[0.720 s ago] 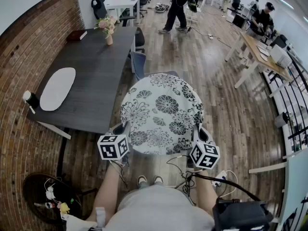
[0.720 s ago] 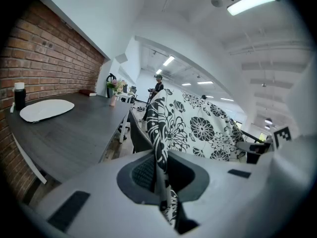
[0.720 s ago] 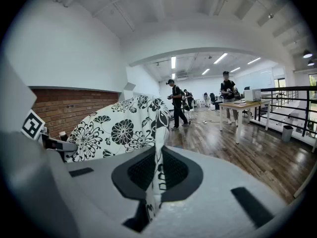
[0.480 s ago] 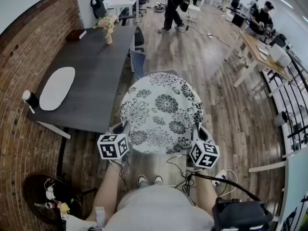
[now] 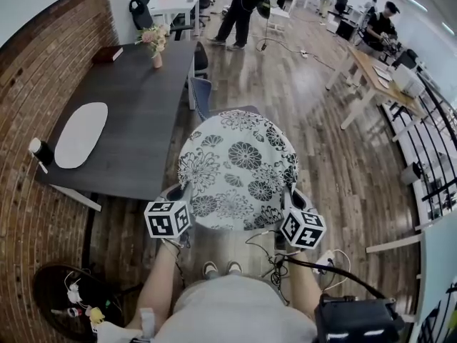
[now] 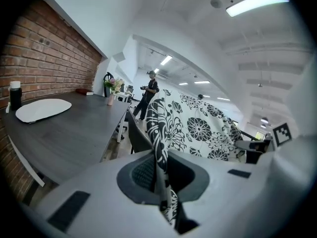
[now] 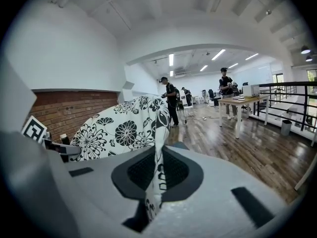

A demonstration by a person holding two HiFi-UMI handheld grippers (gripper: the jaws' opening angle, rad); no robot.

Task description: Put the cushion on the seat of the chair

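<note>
Cushion (image 5: 239, 168): round, white with black flower print, centre of the head view, lying roughly flat and tipped a little. Its near edge is pinched at lower left by the left gripper (image 5: 178, 191) and at lower right by the right gripper (image 5: 294, 195), with fabric clamped between both sets of jaws. Seen edge-on in the left gripper view (image 6: 198, 128) and the right gripper view (image 7: 124, 128).

Chair (image 5: 205, 93): blue-grey, just above and behind the cushion and mostly hidden by it. Only the backrest and a strip of seat show. Can't tell whether the cushion touches the seat.
</note>
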